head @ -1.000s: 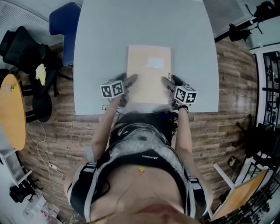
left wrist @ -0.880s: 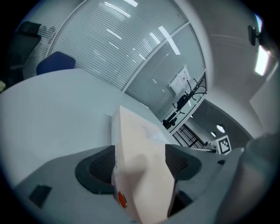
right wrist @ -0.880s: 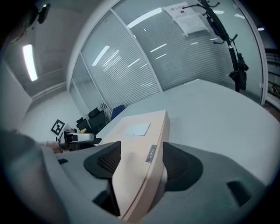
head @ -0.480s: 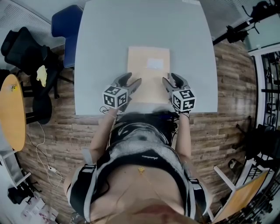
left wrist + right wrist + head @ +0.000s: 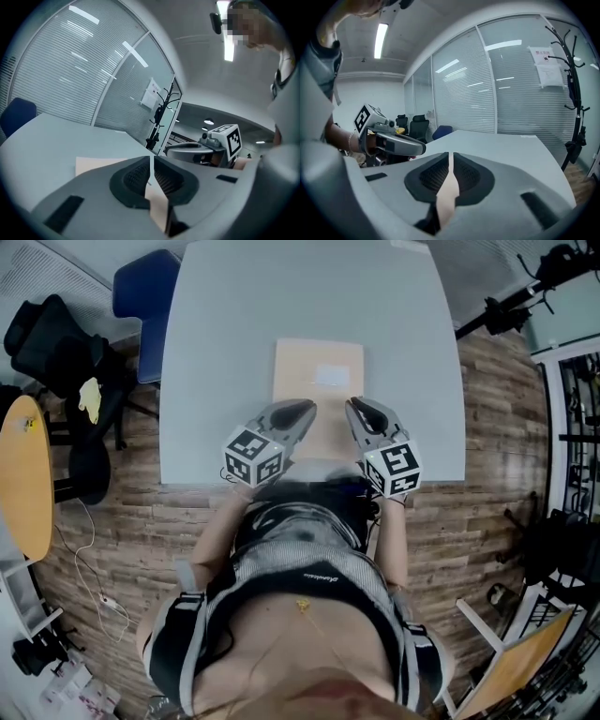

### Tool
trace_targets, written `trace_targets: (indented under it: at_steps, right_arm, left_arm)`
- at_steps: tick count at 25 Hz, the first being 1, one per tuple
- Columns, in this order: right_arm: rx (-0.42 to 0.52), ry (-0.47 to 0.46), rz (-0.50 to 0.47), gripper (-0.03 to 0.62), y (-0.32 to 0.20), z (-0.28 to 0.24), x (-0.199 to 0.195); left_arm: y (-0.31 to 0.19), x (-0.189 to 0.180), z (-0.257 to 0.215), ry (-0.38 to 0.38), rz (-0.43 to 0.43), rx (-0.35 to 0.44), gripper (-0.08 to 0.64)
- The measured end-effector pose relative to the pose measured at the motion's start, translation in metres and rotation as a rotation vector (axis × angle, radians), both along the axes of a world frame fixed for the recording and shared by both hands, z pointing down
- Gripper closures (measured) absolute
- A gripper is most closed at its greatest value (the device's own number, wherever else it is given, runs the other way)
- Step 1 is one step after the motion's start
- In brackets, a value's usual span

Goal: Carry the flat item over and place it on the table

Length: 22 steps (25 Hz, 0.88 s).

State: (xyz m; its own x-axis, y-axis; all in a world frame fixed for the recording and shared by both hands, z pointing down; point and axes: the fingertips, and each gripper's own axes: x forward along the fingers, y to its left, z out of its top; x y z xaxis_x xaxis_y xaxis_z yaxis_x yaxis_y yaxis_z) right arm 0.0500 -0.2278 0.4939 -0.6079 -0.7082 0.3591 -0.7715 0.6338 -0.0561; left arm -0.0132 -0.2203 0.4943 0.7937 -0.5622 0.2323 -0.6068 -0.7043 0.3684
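Grey office table (image 5: 216,352) sits below us w/ the tan flat item (image 5: 319,367) over it. Left tongs (image 5: 300,413) have just closed and clamp its near edge; right tongs (image 5: 358,411) likewise. Pickup looks done to us; far end perhaps rests on the table. Carry & set-down remain.

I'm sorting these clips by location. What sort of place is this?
Most likely an office meeting room. It has glass walls with blinds, a coat stand, black office chairs in the background, and a large grey table.
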Motion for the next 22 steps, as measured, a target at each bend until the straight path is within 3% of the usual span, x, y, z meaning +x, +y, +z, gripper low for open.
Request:
trace_targets:
  at_steps: [13,22]
  right_arm:
    - [0.163,-0.113,-0.047,0.589,0.02,-0.092,-0.029]
    - [0.206,-0.136,-0.044,0.589,0.034,-0.117,-0.03]
  left_arm:
    - [0.021,0.018,-0.103,0.04,0.045,0.257,0.546]
    - [0.028,0.019,-0.125,0.047,0.051,0.313,0.548]
